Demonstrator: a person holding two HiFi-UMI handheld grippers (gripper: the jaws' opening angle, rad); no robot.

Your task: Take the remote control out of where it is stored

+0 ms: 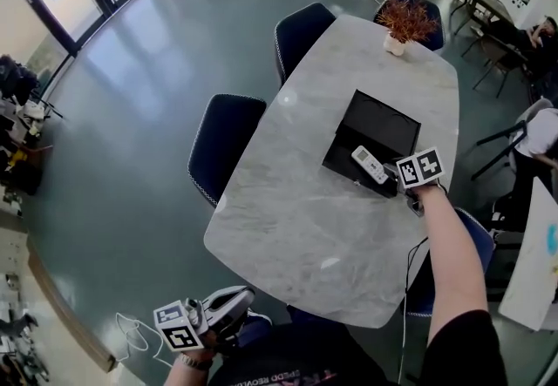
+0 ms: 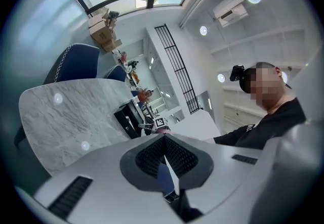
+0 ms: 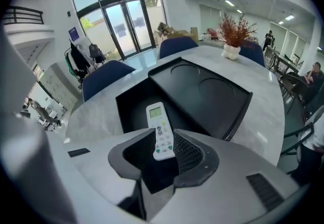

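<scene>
Your right gripper [image 3: 164,149] reaches into the open black box [image 3: 207,91] on the marble table [image 1: 296,227]. Its jaws stand partly apart, and the button end of the white remote control [image 3: 159,132] lies between the pads, not clamped, with a gap showing on its left. The remote's long axis runs straight ahead along the jaws, display end farthest from the gripper, body resting inside the box. Your left gripper [image 1: 228,310], jaws closed on nothing, hangs well behind, off the table's near edge, so the right is far nearer. No brand or button lettering is legible.
</scene>
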